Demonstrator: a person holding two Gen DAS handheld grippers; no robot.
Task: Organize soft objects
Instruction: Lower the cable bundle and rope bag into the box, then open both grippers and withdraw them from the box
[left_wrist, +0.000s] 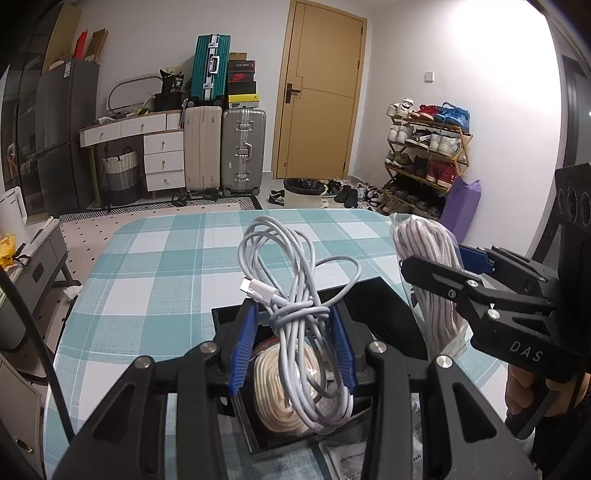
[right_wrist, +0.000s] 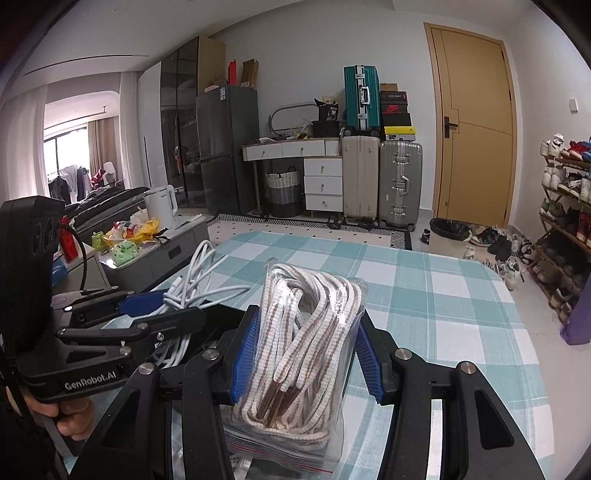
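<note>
My left gripper (left_wrist: 293, 314) is shut on a coiled grey-white charging cable (left_wrist: 295, 280) and holds it above a black open box (left_wrist: 384, 306) on the checked table. A cream rope coil (left_wrist: 273, 391) lies inside the box. My right gripper (right_wrist: 304, 332) is shut on a clear zip bag of white-and-brown laces (right_wrist: 299, 339), held above the table. In the left wrist view the right gripper (left_wrist: 439, 258) holds the lace bag (left_wrist: 428, 254) at the right of the box. In the right wrist view the left gripper (right_wrist: 147, 306) holds the cable (right_wrist: 192, 280) at the left.
The table has a teal-and-white checked cloth (right_wrist: 424, 295). Printed papers (left_wrist: 351, 461) lie by the box at the near edge. Beyond stand suitcases (left_wrist: 225, 147), a white drawer unit (left_wrist: 162, 158), a door, a shoe rack (left_wrist: 424, 155) and a low grey cabinet (right_wrist: 166, 254) with clutter.
</note>
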